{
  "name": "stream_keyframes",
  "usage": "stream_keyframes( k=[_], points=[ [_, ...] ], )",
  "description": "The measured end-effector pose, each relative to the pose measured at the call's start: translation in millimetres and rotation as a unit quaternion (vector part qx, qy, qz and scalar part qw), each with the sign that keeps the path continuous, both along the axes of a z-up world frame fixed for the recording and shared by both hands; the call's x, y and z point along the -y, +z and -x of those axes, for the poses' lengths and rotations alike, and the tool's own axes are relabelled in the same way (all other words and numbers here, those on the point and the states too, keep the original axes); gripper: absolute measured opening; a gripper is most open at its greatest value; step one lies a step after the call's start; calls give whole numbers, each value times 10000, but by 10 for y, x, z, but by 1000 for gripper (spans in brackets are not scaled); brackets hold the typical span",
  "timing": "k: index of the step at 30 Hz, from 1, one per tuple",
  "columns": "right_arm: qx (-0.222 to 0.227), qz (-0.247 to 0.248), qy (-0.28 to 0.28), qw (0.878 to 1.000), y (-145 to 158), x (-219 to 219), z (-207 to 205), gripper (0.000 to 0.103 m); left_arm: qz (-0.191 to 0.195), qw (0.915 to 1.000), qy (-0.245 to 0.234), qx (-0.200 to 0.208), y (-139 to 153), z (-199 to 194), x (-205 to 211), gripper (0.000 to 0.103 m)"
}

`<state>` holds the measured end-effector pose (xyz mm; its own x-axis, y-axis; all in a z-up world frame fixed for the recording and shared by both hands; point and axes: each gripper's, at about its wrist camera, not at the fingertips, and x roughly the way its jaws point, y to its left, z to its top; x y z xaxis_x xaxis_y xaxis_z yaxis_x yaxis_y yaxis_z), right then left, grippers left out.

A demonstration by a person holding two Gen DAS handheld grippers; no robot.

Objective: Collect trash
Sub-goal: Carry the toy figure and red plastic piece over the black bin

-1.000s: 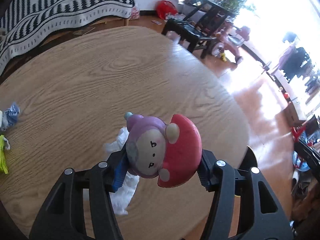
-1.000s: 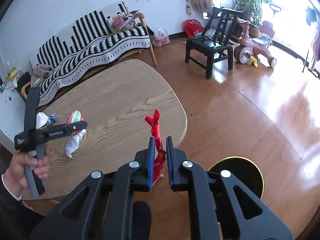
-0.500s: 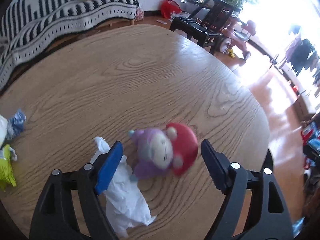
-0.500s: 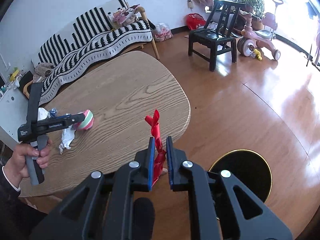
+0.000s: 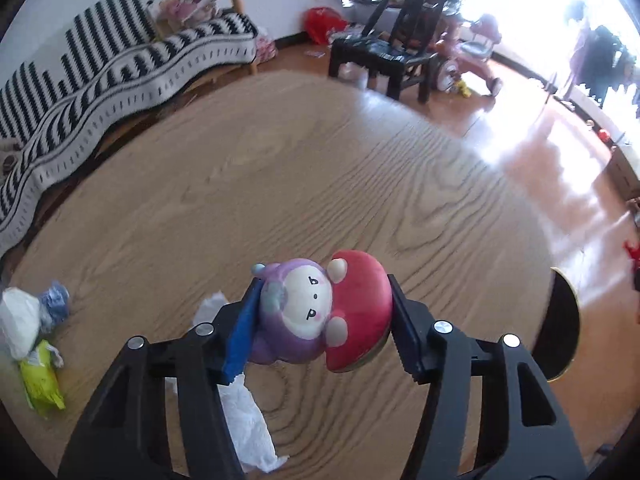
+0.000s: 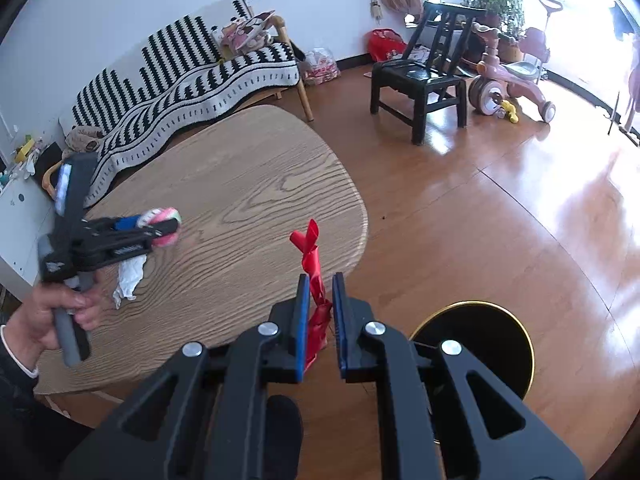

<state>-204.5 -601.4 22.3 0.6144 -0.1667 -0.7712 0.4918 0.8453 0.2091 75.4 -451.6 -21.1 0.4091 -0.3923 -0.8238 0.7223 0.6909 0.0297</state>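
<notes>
A purple-and-red mushroom toy (image 5: 320, 312) sits between the pads of my left gripper (image 5: 323, 282), whose jaws are closing and press on both its sides. In the right wrist view this gripper (image 6: 160, 226) holds the toy (image 6: 166, 220) just above the wooden table (image 6: 248, 184). A crumpled white tissue (image 5: 248, 420) lies on the table under the left gripper. My right gripper (image 6: 320, 280) is shut on a twisted red strip (image 6: 310, 248), beyond the table's edge near a black bin with a gold rim (image 6: 520, 336).
At the table's left edge lie a white wad (image 5: 18, 320), a blue wrapper (image 5: 56, 304) and a yellow-green wrapper (image 5: 40, 380). A striped sofa (image 6: 192, 76), a black chair (image 6: 420, 88) and a pink tricycle (image 6: 508, 84) stand on the wooden floor beyond. A hand (image 6: 60, 312) grips the left handle.
The left gripper opened and the toy dropped onto the table; now the jaws have closed on it again and raised it. The right gripper kept still with the red strip.
</notes>
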Motion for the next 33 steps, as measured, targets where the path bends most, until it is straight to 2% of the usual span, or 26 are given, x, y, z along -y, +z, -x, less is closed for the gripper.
stream_keyframes(
  k=[3, 6, 9, 12, 15, 18, 19, 23, 25, 27, 30, 33],
  points=[
    [-14, 25, -117, 9999, -1, 77, 123, 12, 205, 9997, -126, 81, 266, 163, 87, 58],
    [-102, 35, -300, 9995, -49, 195, 313, 12, 366, 9978, -527, 139, 430, 507, 345, 58],
    [-223, 5, -545, 9983, -148, 350, 557, 12, 496, 9945, -914, -124, 424, 913, 659, 58],
    [-334, -68, -810, 9961, -264, 490, 819, 12, 416, 9890, -1387, -294, 259, 1377, 1053, 58],
    [-454, -108, -1045, 9934, -390, 606, 1037, 12, 305, 9839, -1667, -565, 47, 1736, 1364, 58],
    [-582, -168, -1290, 9898, -546, 754, 1232, 12, 82, 9777, -1968, -726, -241, 2077, 1655, 58],
    [-615, -189, -1361, 9886, -594, 792, 1279, 12, -23, 9760, -1985, -893, -389, 2136, 1733, 58],
    [-794, -412, -1578, 9834, -855, 968, 1444, 12, -285, 9736, -1922, -1195, -832, 2228, 1834, 58],
    [-887, -528, -1632, 9812, -999, 1033, 1487, 12, -434, 9725, -1972, -1162, -947, 2239, 1858, 58],
    [-947, -659, -1674, 9791, -1122, 1075, 1501, 12, -473, 9726, -2005, -1082, -986, 2244, 1872, 58],
    [-1011, -810, -1722, 9765, -1281, 1091, 1518, 12, -395, 9713, -1982, -1256, -1005, 2236, 1911, 58],
    [-1037, -882, -1774, 9747, -1350, 1101, 1515, 12, -382, 9687, -2099, -1266, -998, 2269, 1952, 58]
  ],
)
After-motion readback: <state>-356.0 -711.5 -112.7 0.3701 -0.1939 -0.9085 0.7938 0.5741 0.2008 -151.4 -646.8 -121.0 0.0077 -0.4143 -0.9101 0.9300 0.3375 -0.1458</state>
